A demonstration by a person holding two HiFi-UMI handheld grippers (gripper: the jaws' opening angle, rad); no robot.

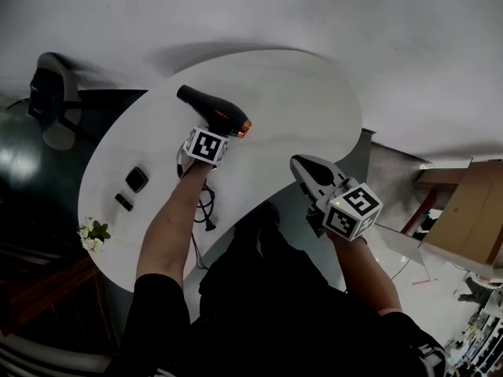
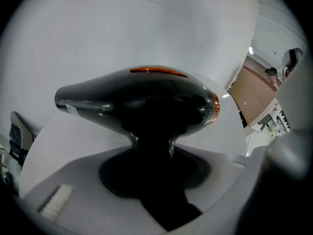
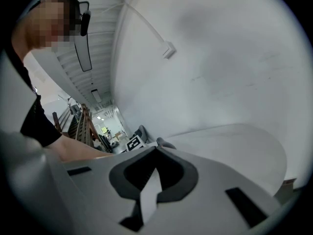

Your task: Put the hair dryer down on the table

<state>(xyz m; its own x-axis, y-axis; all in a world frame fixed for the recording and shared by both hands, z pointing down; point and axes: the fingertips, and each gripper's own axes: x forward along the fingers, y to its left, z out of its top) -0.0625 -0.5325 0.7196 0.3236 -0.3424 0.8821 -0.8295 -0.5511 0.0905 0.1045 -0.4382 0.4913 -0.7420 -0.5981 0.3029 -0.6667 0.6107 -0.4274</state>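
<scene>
A black hair dryer (image 1: pixel 211 109) with an orange ring at its rear hangs over the middle of the white table (image 1: pixel 302 93). My left gripper (image 1: pixel 214 129) is shut on its handle, just under the body. In the left gripper view the hair dryer (image 2: pixel 142 102) lies crosswise, nozzle to the left, and its handle runs down between the jaws of the left gripper (image 2: pixel 152 166). Its black cord (image 1: pixel 206 207) trails over the table toward the front edge. My right gripper (image 1: pixel 299 163) hovers past the table's front right edge. In its own view the right gripper (image 3: pixel 152 176) is shut and holds nothing.
Two small black objects (image 1: pixel 137 179) (image 1: pixel 123 203) lie on the table's left part, with a little bunch of flowers (image 1: pixel 93 234) by the edge. A chair (image 1: pixel 51 100) stands at the far left. A cardboard box (image 1: pixel 471 210) sits on the floor at the right.
</scene>
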